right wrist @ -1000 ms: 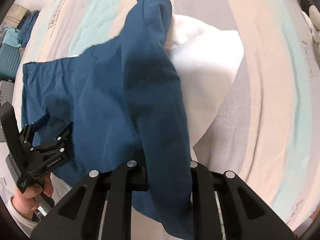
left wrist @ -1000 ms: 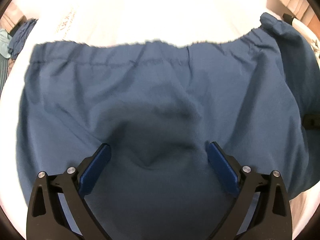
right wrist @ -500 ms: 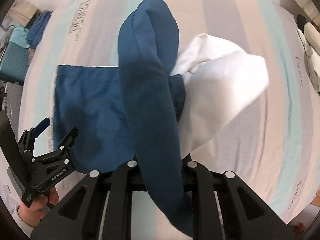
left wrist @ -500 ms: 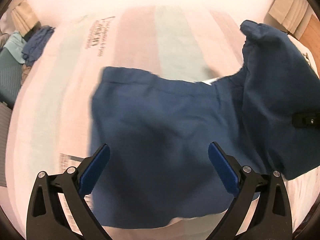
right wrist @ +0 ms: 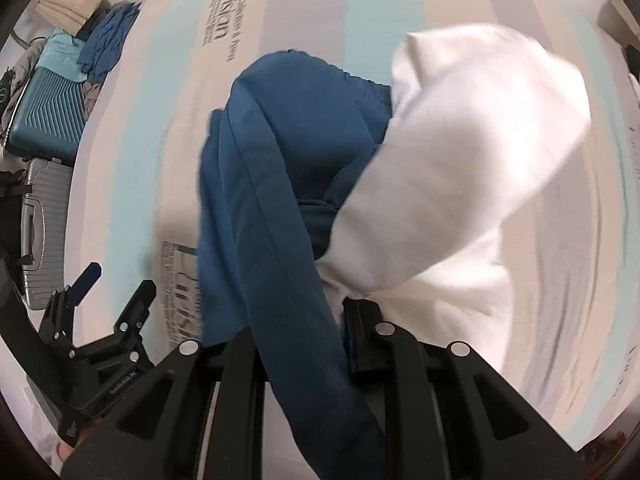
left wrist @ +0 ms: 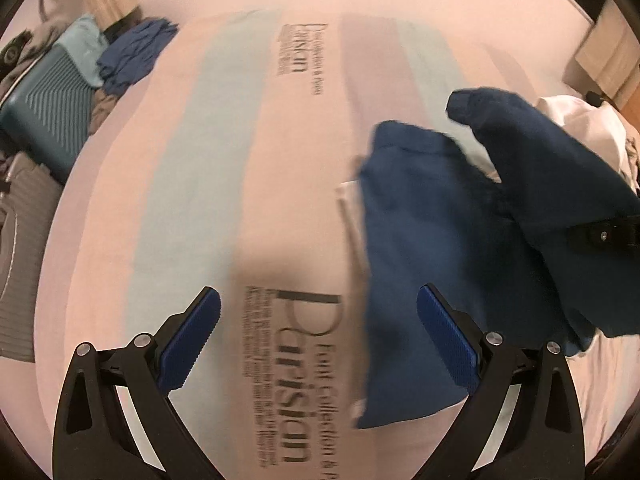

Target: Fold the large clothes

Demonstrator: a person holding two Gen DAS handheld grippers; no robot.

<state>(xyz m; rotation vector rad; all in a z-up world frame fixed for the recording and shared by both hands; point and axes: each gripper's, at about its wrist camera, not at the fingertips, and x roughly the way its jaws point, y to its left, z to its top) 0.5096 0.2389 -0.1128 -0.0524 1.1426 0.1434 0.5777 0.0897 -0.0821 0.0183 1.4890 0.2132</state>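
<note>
Blue garment (right wrist: 280,216) pinched in right gripper (right wrist: 304,320) – left gripper (left wrist: 316,344) wide, empty, over "Parisian" print (left wrist: 296,376) on striped sheet (left wrist: 208,168)

Striped bedsheet (left wrist: 248,184) fills both views: pale pink, light blue and grey-mauve bands, with black printed lettering (left wrist: 294,376) near the lower centre and a second block of lettering (left wrist: 298,54) farther up. Off the sheet's far left edge: teal ribbed hard-shell suitcase (right wrist: 48,120), with a light blue garment (right wrist: 60,58) lying on its top end. Crumpled dark blue clothes (left wrist: 136,54) sit just beside it. Grey ribbed suitcase (right wrist: 44,236) stands nearer, below the teal one.
</note>
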